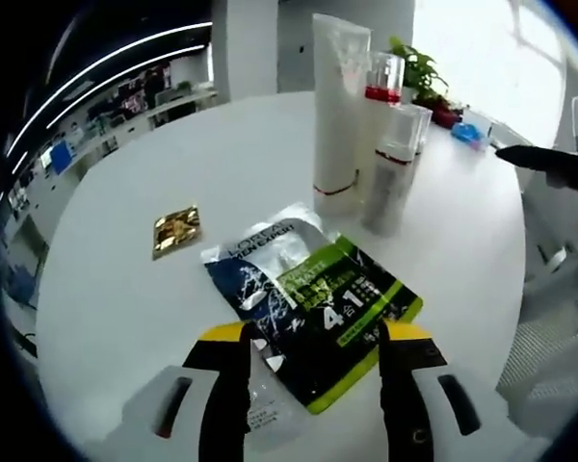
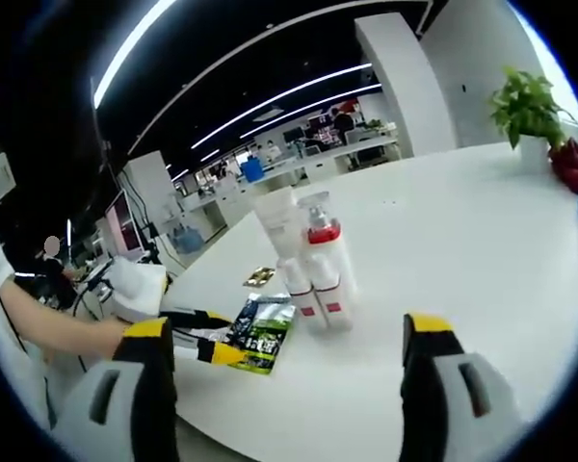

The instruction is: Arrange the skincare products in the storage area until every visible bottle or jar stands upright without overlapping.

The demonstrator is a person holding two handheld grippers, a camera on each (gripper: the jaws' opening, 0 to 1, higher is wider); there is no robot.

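A tall white tube (image 1: 337, 106) stands upright at the table's far side, with a red-collared pump bottle (image 1: 383, 91) and a clear-capped bottle (image 1: 393, 178) close beside it. A dark and green sachet pack (image 1: 313, 294) lies flat in front of them. My left gripper (image 1: 313, 339) is open, its yellow-tipped jaws on either side of the pack's near end. In the right gripper view the upright bottles (image 2: 313, 260) stand mid-table. The pack (image 2: 262, 334) lies by the left gripper (image 2: 207, 335). My right gripper (image 2: 289, 332) hangs open, short of the bottles, with nothing in it.
A small gold sachet (image 1: 176, 231) lies left of the pack. A potted plant (image 2: 530, 111), a red item (image 2: 570, 159) and a blue item (image 1: 469, 132) sit at the round white table's (image 2: 443, 231) far edge. A person's arm (image 2: 48, 322) reaches in from the left. The right gripper's tip (image 1: 544, 159) shows at right.
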